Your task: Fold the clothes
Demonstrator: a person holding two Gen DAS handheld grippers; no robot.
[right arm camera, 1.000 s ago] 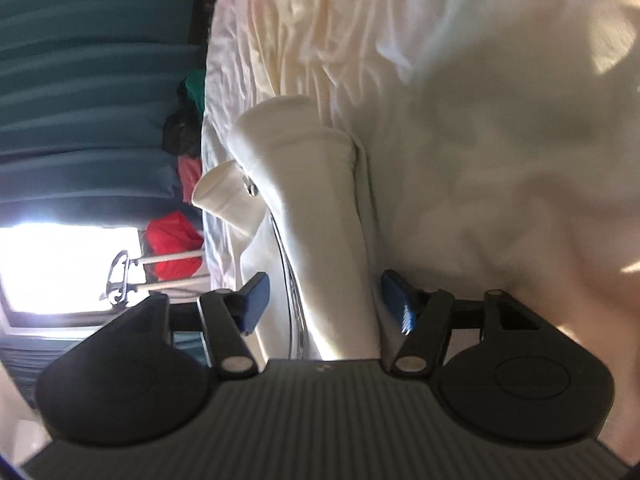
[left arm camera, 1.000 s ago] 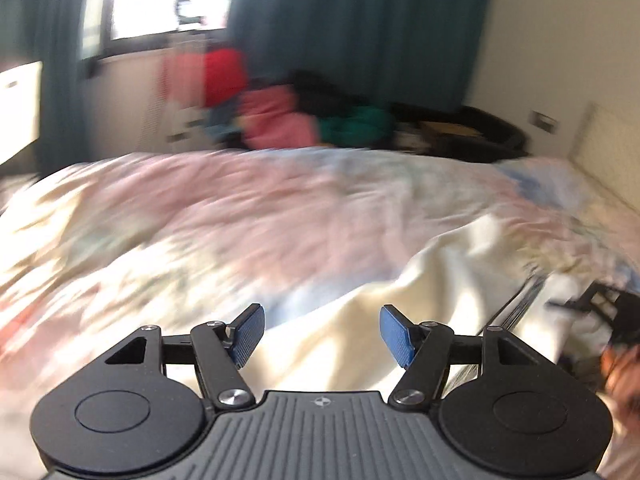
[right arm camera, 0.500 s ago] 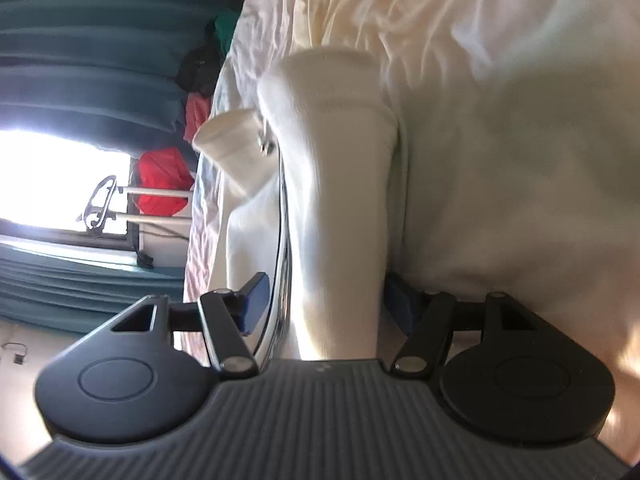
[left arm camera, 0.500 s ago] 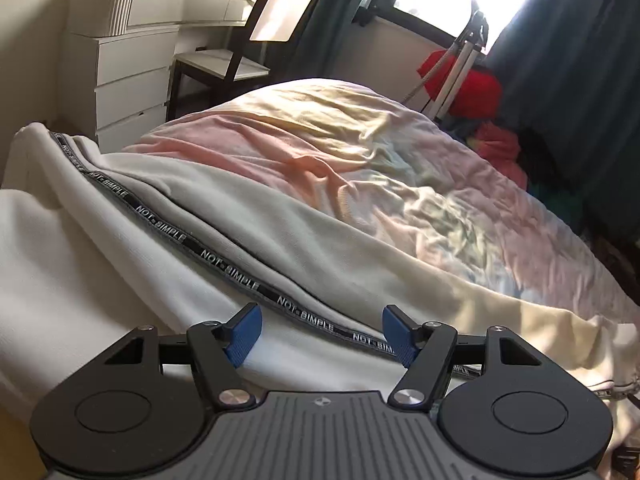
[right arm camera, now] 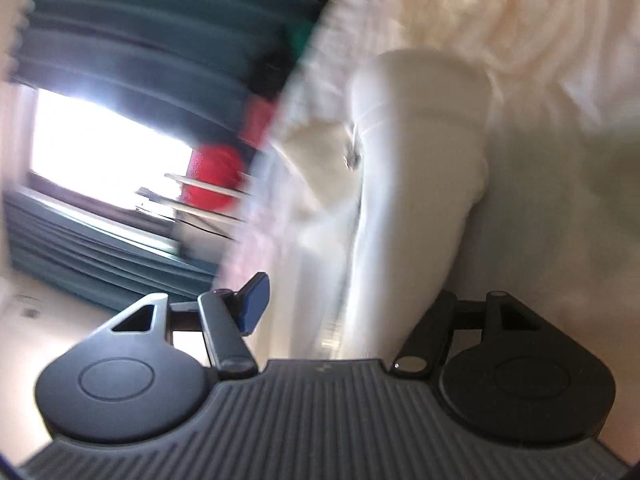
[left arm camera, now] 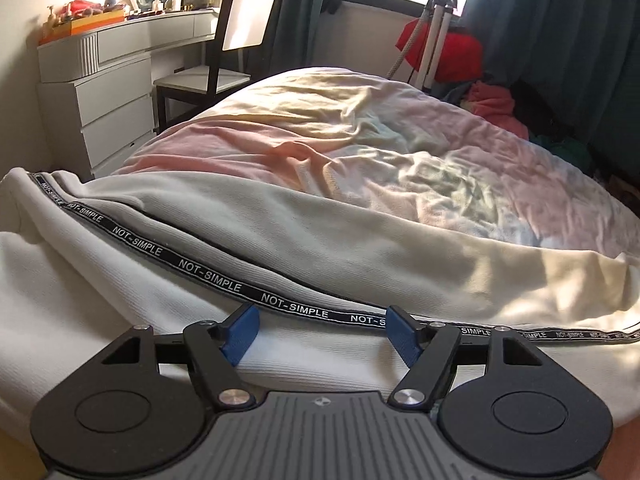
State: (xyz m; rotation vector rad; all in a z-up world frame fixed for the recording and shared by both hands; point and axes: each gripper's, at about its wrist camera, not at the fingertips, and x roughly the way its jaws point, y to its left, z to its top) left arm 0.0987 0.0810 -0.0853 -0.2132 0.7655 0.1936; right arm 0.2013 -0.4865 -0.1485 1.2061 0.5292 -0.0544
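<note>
garment (left arm camera: 280, 240): cream sweatshirt, black "NOT-SIMPLE" tape (left arm camera: 208, 276), spread out on the bed (left arm camera: 360, 140)
left gripper (left arm camera: 320, 334): jaws just widened, nothing pinched, cloth underneath
right gripper (right arm camera: 344, 308): blurry, sleeve (right arm camera: 420, 184) between jaws, grip can't be told

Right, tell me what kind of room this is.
A bedroom, most likely: a bed with a rumpled pastel duvet, a white dressing table with drawers, and dark teal curtains by the window.

Cream-white garment (left arm camera: 120, 292), ribbed, crossed by a black tape (left arm camera: 296, 310) with the white lettering "NOT-SIMPLE" repeated. Bed cover (left arm camera: 360, 148) in washed pastels: pink, pale yellow, light blue. Left gripper (left arm camera: 320, 332) black with blue pads (left arm camera: 240, 334). Dresser (left arm camera: 116, 84) white; chair (left arm camera: 248, 16) white on a black frame. Curtains (left arm camera: 560, 28) dark teal. Clothes pile (left arm camera: 460, 56) red and pink.
</note>
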